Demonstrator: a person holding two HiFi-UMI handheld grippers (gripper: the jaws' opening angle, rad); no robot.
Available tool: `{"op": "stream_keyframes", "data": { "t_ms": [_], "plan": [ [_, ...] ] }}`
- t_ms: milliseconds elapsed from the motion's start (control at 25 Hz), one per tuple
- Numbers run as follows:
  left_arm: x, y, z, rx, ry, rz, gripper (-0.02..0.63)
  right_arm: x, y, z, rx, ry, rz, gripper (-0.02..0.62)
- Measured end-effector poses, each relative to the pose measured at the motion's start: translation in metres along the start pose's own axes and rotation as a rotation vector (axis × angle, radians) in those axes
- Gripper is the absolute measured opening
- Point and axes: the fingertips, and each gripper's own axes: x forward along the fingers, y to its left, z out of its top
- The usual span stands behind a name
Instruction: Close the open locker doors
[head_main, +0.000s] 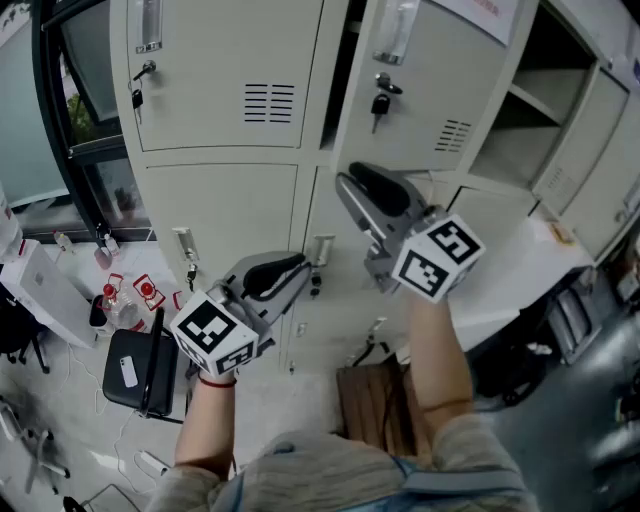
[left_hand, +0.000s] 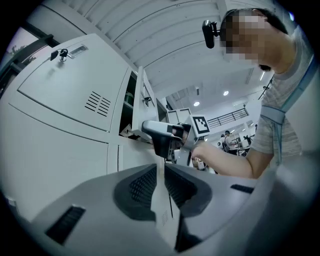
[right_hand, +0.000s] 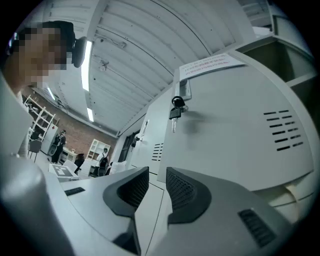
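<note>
Head view — door (head_main: 440, 70) ajar, R gripper (head_main: 352, 186) near

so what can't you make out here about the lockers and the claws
- Head view: the ajar door hides the compartment behind it.
- Head view: the open compartments at right run off the edge, so their number is unclear.
- Right gripper view: print on the paper notice is too small to read.
- Head view: the right claw and left claw cover their own jaw gaps.
</note>
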Motion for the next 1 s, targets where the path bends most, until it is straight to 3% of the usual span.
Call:
{"op": "stream_keyframes", "data": {
  "t_ms": [1000],
  "plan": [
    [-0.002,0.022,-0.01,0.005,0.021,0.029,0.032,0.048,-0.042,-0.024,0.048,0.07,-0.115,0.106]
  ]
}}
